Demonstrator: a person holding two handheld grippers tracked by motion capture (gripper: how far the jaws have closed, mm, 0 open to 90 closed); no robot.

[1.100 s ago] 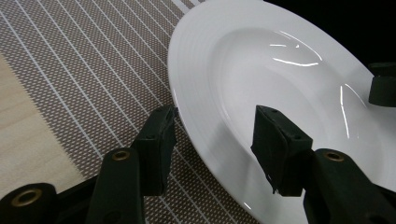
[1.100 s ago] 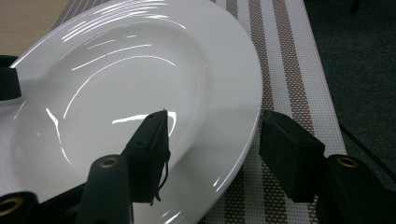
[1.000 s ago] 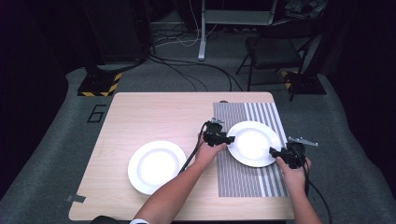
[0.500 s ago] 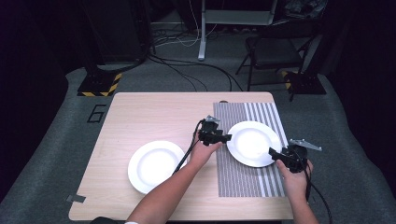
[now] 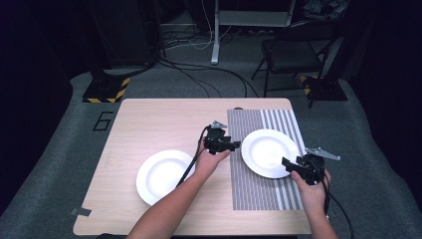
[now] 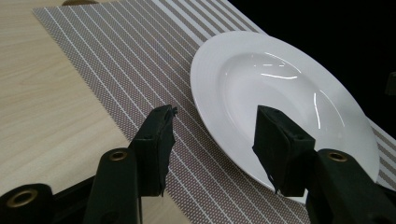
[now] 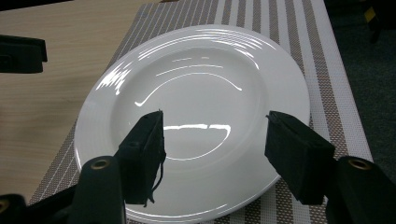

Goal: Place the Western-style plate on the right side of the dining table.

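- Far left on the pale wooden table (image 5: 149, 124): plain round white plate (image 5: 164, 177), sitting alone toward the near edge, well apart from both grippers.
- Next along, left gripper (image 5: 234, 145), black, two-jawed, held in the left hand (image 5: 209, 162), hovering over the left edge of the striped grey-and-white woven placemat (image 5: 259, 194).
- Spread jaws there, nothing pinched; seen along the left gripper (image 6: 215, 135), one pad over the placemat (image 6: 116, 56), the other over the rim of the glossy round white plate (image 6: 280, 79), with no clear touch.
- Black cable trailing from that gripper back along the forearm toward the near edge.
- Centre-right: that second white plate (image 5: 270, 152), lying flat on the placemat, in the right half of the table, closer to the right edge than to the left.
- From the right gripper view, the same plate (image 7: 196, 70) upright-faced and empty, light streaks across the well, striped mat (image 7: 327, 70) showing beyond its right rim.
- Right gripper (image 5: 284, 162) at the plate's near-right rim, gripped by the right hand (image 5: 311, 191) just off the right edge of the mat.
- Jaws there just been opening, now spread (image 7: 215, 140) above the plate's near side, nothing between the pads, no pinch.
- Grey three-cornered plate atop the right gripper, jutting past the table's right edge.
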